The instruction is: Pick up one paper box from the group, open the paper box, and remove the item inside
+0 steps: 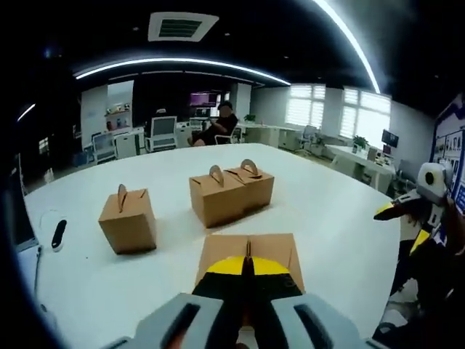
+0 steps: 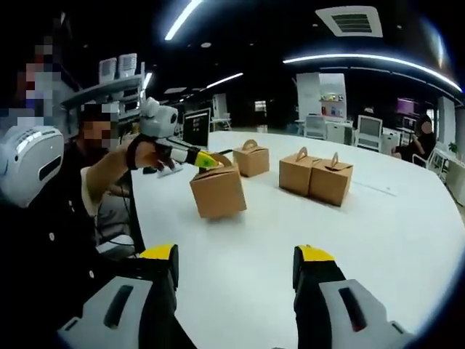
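Left gripper (image 1: 247,270): yellow-tipped jaws clamped on the handle of a brown cardboard gable box (image 1: 249,254), at 6 o'clock.
Right gripper (image 2: 236,267): jaws spread wide above the white table (image 2: 378,225).
Other boxes: single box (image 1: 128,218) at 9 o'clock; touching pair (image 1: 231,191) at 12 o'clock.
Writing: none legible.

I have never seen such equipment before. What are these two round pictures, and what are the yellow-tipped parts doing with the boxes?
A person holds a two-jaw tool in each hand, and a camera rides on each. In the left gripper view, the left gripper has its jaws shut on the top of a brown paper box. The right gripper view shows that lifted box above the white table, while the right gripper is open, holding nothing. Three more paper boxes stand on the table.
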A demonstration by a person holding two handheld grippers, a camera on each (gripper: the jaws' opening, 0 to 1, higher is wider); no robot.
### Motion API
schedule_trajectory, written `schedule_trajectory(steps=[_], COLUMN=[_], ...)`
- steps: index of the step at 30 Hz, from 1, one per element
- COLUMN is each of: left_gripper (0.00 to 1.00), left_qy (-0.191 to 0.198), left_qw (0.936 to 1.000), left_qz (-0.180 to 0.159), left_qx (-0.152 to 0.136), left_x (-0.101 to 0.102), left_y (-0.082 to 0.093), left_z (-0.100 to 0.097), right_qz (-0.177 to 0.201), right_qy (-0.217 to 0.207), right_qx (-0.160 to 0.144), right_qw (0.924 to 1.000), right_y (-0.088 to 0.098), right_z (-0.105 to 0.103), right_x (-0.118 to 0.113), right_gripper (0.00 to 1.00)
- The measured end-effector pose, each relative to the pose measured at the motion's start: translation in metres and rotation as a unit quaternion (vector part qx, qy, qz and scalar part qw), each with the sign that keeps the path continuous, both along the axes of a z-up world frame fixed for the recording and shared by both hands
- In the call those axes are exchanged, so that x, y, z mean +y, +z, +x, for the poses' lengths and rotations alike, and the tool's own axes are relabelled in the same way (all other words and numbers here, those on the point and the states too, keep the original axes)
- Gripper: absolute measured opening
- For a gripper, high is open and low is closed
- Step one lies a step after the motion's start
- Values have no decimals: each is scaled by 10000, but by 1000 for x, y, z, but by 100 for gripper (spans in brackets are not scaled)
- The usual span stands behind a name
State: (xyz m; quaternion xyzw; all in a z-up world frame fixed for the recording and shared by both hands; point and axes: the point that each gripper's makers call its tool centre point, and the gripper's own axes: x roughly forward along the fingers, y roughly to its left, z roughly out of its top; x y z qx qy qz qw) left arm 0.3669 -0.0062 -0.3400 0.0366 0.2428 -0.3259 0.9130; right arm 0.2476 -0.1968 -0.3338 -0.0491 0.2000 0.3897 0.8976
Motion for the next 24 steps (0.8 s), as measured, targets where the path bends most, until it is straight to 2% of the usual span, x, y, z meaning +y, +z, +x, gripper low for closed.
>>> schedule_trajectory(steps=[4,9,12,14,18,24], left_gripper=[4,5,20,26,29,29], left_qy=[79,97,113,128,138,206], left_qw=[10000,9994,9988,9983,9981,9979], left_qz=[-3,87,44,57,31,-121], left_qx=[-24,-310,-472,-562,-600,-603], left_x=[-3,-8,-10,-10,-9,6], left_y=[-4,-9,-6,-4,-1,2], left_z=[1,3,4,5,4,-4], right_qz=[35,81,113,127,169,163], right_qy=[13,-7,-15,-19,0,89], right_qx=[15,38,54,65,89,101], right_qw=[10000,10000,9999,9999,9998,9998], right_y=[-3,-7,-9,-10,-12,-14], right_z=[0,1,1,2,2,1], right_x=[-1,-4,-4,-4,-1,10], right_gripper=[64,64,64,64,64,64])
